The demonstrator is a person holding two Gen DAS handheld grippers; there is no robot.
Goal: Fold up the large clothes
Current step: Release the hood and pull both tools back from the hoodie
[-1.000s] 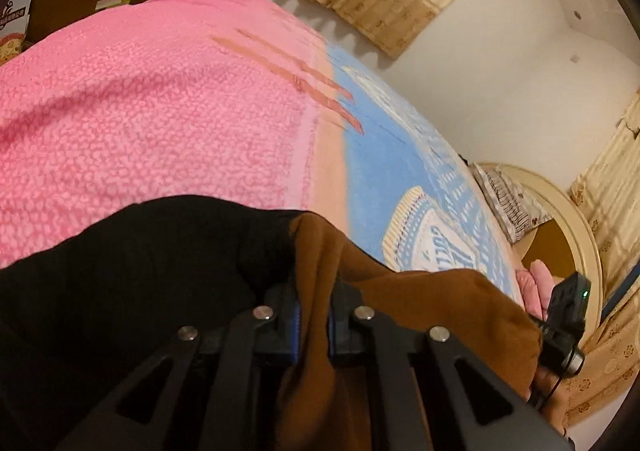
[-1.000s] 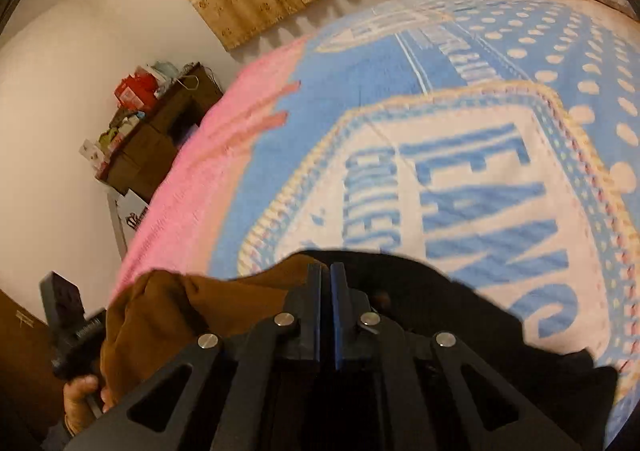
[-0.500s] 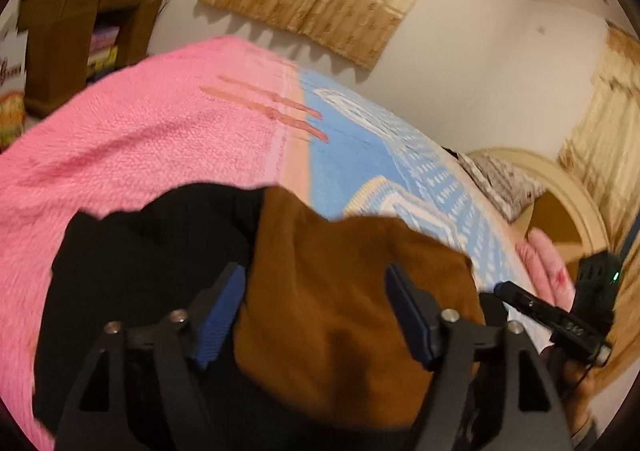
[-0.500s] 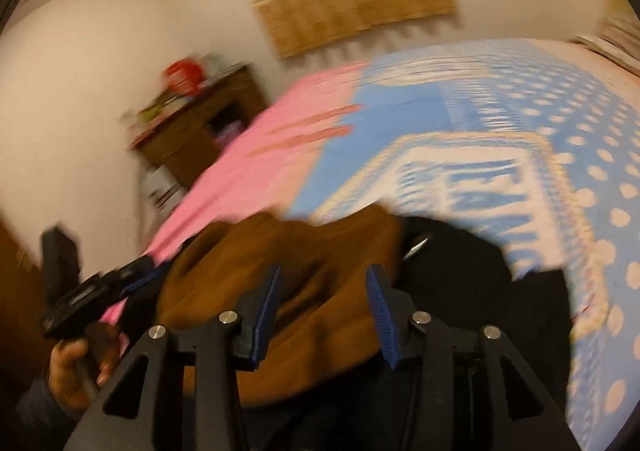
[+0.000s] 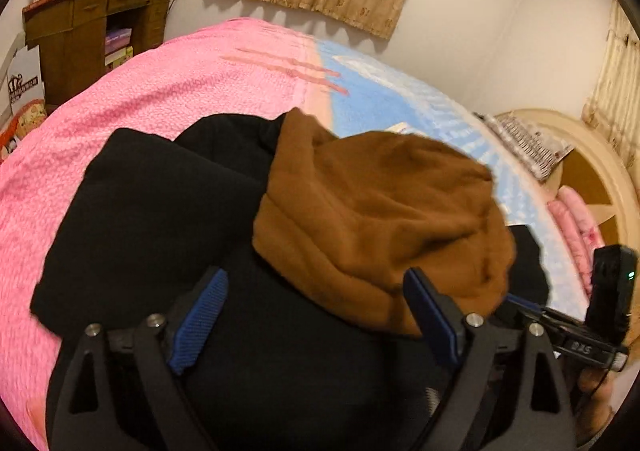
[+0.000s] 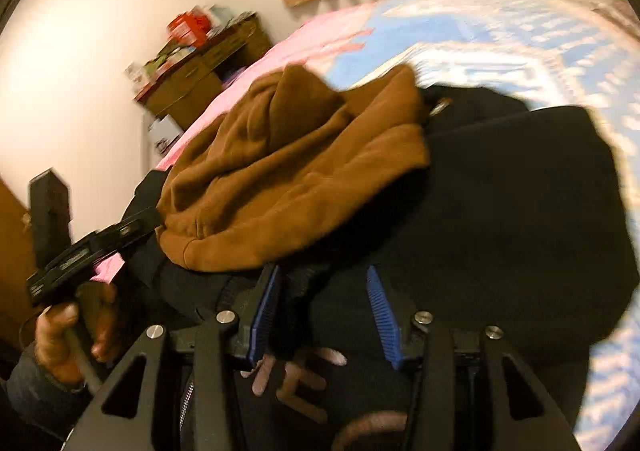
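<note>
A large black garment [image 5: 160, 219] with a brown fleece-lined hood [image 5: 380, 219] lies folded on the bed. My left gripper [image 5: 316, 311] is open and empty, its blue pads on either side of the hood's near edge. My right gripper [image 6: 324, 311] is open and empty just above the black cloth [image 6: 500, 211], below the brown hood [image 6: 288, 179]. Pink lettering [image 6: 296, 379] shows on the cloth under it. Each gripper shows in the other's view, the right one [image 5: 576, 331] held by a hand, the left one [image 6: 88, 247] too.
The bed has a pink blanket [image 5: 140, 91] on the left and a blue patterned one [image 5: 392, 107] on the right. A wooden cabinet [image 5: 88, 39] stands at the far left, a curved headboard [image 5: 592, 171] with a pillow at the right. Curtains hang on the wall.
Both grippers were shut on the garment a second ago. They have opened, let go and pulled back. The garment now lies on the bed with the brown hood on top.
</note>
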